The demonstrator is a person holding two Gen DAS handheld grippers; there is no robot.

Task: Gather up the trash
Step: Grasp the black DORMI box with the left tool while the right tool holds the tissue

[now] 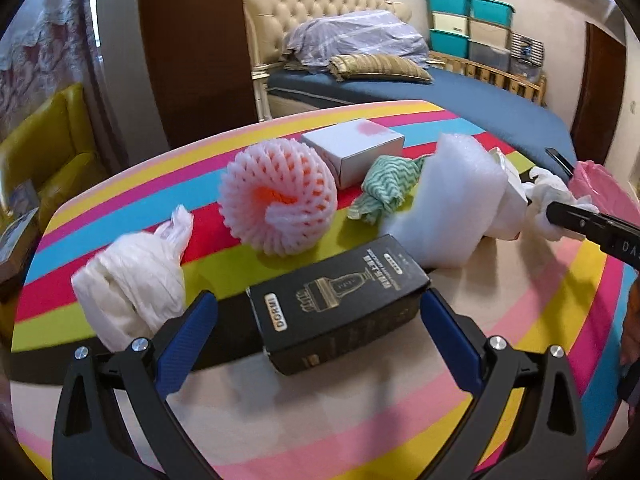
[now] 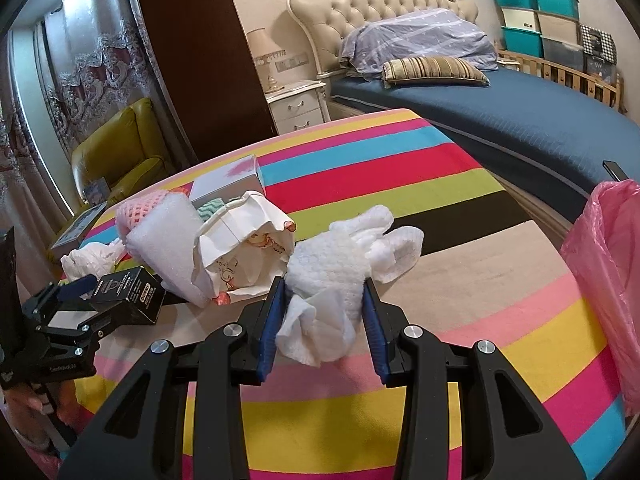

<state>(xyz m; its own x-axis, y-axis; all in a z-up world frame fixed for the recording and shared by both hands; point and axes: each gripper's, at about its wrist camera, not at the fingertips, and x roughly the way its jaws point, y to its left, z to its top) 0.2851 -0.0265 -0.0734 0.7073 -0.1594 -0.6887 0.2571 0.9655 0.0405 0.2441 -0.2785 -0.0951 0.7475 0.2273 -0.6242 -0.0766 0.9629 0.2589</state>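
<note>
My left gripper (image 1: 320, 304) is open around a black box (image 1: 340, 300) lettered DORMI that lies on the striped table (image 1: 520, 320); the box sits between the blue pads without clear contact. It also shows in the right wrist view (image 2: 128, 294). My right gripper (image 2: 325, 286) is shut on a crumpled white paper towel (image 2: 344, 268), just above the table. A pink trash bag (image 2: 608, 280) hangs open at the right edge. A pink foam fruit net (image 1: 278, 196), a white plastic bag (image 1: 132, 280), a green cloth (image 1: 388, 188) and white foam wrap (image 1: 452, 208) lie on the table.
A white carton (image 1: 354, 150) stands behind the net. A crumpled paper bag (image 2: 244, 256) lies beside the foam wrap. A bed (image 2: 500, 112) runs behind the table, a yellow armchair (image 2: 116, 152) at the left, and stacked storage bins (image 2: 540, 20) at the back right.
</note>
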